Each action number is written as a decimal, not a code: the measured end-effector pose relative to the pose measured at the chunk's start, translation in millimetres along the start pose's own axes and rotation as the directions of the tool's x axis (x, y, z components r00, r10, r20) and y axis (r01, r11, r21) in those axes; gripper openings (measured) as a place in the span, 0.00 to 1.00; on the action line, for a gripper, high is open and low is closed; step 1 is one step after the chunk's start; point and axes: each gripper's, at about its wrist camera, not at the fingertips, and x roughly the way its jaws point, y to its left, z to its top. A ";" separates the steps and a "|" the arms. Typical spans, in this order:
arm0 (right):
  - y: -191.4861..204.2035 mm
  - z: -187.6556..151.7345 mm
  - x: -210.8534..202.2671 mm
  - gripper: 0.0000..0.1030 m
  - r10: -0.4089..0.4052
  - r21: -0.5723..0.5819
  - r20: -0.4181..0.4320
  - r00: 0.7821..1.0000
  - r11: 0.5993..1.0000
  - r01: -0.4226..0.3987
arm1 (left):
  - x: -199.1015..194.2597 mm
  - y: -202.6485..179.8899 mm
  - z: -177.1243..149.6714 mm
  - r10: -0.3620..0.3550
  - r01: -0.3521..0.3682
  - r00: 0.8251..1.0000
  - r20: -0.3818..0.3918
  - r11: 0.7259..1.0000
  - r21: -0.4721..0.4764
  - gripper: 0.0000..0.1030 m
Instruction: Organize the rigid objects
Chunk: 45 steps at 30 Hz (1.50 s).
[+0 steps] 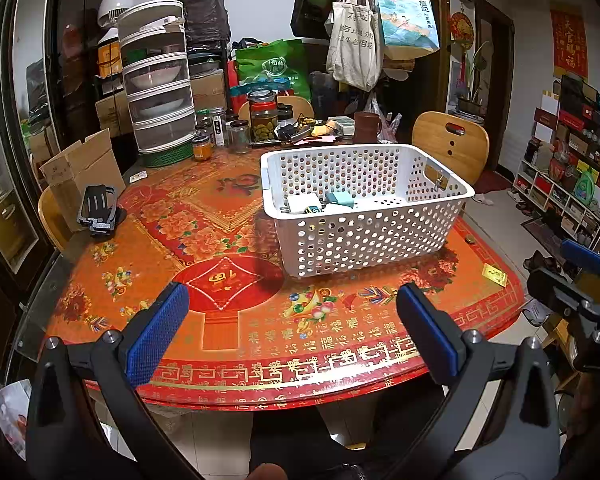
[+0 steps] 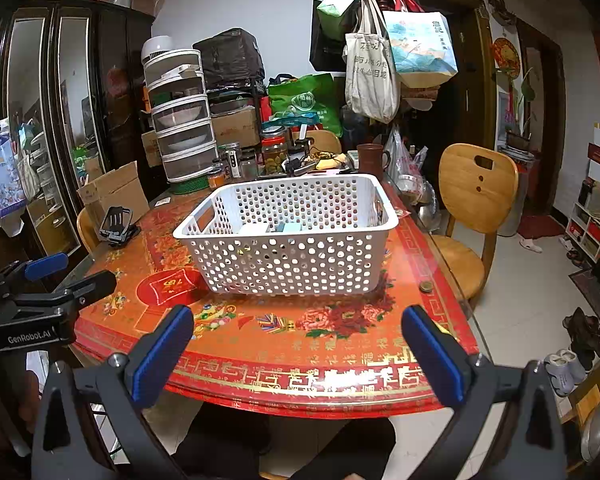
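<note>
We find both tools held back off the near edge of the desk (image 1: 260,344), each with jaws spread wide and nothing between them: the left tool (image 1: 292,320) and the right tool (image 2: 298,340). The white perforated basket (image 1: 364,208) stands ahead of both, slightly right of the left tool and nearly centred before the right tool, its long axis running roughly across our line of approach. Small boxy items (image 1: 308,204) already lie inside, toward its left end. A black folding phone stand (image 1: 98,210) sits loose at the desk's far left, nearer the left tool; we judge it the likely remaining piece.
</note>
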 end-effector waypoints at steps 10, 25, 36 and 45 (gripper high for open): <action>0.8 0.4 0.6 1.00 0.002 -0.001 -0.001 1.000 1.000 -0.002 | -0.2 -0.6 -0.7 -0.004 0.004 1.000 -0.003 1.000 0.003 0.99; 3.6 -1.4 1.7 1.00 0.006 -0.003 -0.006 1.000 1.000 -0.006 | 0.1 -3.0 -0.9 -0.002 0.002 1.000 -0.004 1.000 0.003 0.99; 4.7 -2.3 2.1 1.00 0.007 -0.003 -0.007 1.000 1.000 -0.007 | 0.6 -5.6 -3.7 -0.012 0.012 1.000 -0.009 1.000 0.010 0.99; 5.4 -3.8 2.3 1.00 0.011 -0.007 -0.012 1.000 1.000 -0.011 | -2.1 -6.3 -6.3 -0.025 0.025 1.000 0.001 1.000 0.014 0.99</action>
